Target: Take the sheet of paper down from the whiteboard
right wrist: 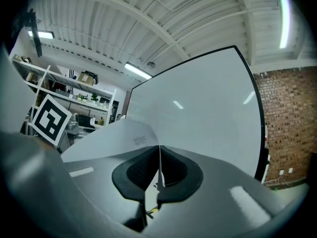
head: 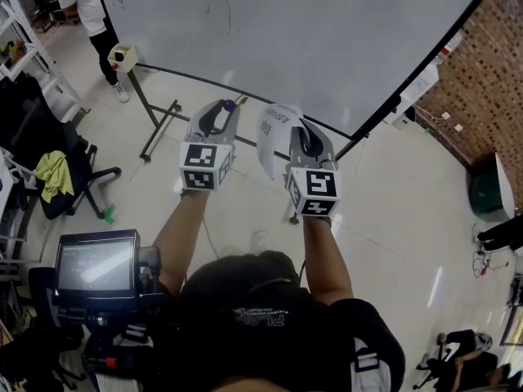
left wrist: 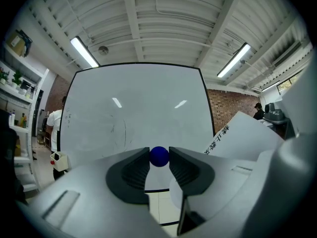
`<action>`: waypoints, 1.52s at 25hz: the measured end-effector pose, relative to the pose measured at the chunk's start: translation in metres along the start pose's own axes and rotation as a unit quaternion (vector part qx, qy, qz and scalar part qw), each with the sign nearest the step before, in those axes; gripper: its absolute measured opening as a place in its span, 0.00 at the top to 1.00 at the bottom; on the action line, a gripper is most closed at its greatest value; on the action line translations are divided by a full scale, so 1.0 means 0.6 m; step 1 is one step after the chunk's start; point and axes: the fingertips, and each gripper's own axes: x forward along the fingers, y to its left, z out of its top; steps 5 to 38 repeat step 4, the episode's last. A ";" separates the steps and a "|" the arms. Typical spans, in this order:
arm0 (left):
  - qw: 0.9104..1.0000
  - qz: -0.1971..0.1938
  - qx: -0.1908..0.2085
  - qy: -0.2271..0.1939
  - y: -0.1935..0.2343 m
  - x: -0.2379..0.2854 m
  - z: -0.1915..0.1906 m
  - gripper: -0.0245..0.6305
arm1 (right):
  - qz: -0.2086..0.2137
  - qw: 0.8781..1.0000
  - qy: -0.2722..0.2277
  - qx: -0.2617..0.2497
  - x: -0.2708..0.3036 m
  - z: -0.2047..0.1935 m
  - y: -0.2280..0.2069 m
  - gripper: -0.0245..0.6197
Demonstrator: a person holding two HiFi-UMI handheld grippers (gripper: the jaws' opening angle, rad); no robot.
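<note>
The sheet of paper (head: 274, 133), white and printed with dark characters, is off the whiteboard (head: 310, 31) and curls in the air just in front of the board's lower edge, one margin pinched between the closed jaws of the right gripper (right wrist: 159, 150). From that grip it bows up and away to the person's left. Beside it, the left gripper (left wrist: 159, 151) points level at the board, and its jaws clamp a small round blue magnet (left wrist: 159, 157) at their tips. Both grippers are held out side by side at arm's length, with their marker cubes facing the head camera. The whiteboard stands on a dark metal frame (head: 159, 117) on a pale floor, and faint pen marks show near its left side. A small box (head: 122, 55) hangs at the board's lower left corner, beside a person in a white top (head: 86, 2). A brick wall (head: 482, 80) runs along the right.
</note>
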 end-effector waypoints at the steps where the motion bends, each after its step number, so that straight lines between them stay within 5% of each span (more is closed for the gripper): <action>1: 1.000 0.000 0.000 -0.001 0.003 -0.001 0.002 0.77 | 0.000 1.000 0.000 0.000 0.001 0.002 0.003 0.94; 38: 1.000 -0.001 0.000 -0.002 0.008 -0.004 0.007 0.77 | -0.001 1.000 0.000 0.001 0.004 0.005 0.010 0.94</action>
